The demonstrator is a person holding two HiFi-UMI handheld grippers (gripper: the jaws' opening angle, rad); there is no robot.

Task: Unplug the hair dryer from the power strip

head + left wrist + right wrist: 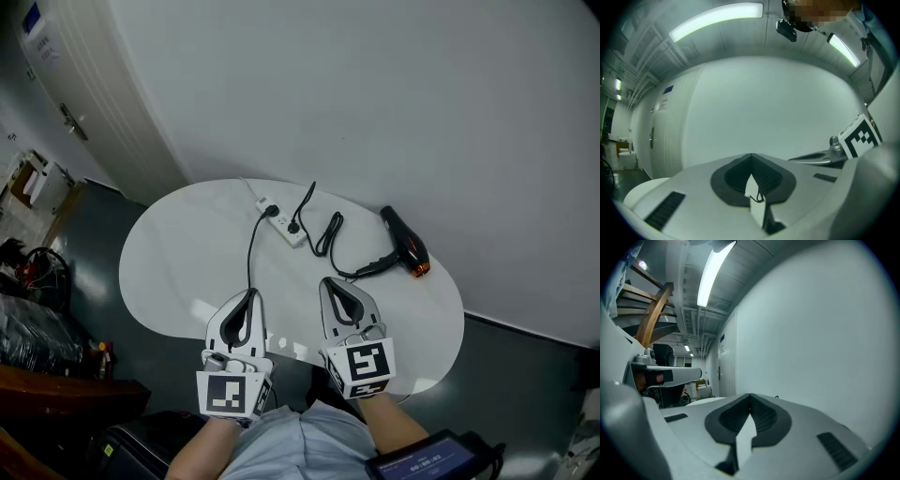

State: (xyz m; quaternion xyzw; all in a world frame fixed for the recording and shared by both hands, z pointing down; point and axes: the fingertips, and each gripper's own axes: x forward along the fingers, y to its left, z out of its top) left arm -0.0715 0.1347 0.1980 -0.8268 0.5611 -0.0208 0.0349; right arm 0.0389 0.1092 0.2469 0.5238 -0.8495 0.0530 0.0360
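Your head camera looks from above, steeply down, on the whole white table (169,272). The left gripper (248,294) and the right gripper (327,281) are at the bottom edge, nearest to the lens. Each gripper camera sits low, just behind its own jaws and very near to them, and faces about level along them toward the white wall (778,103). The left gripper view catches the right gripper's marker cube (859,136) at its right edge. The right gripper view catches the left gripper at its left edge. All three views share the wall and the table.
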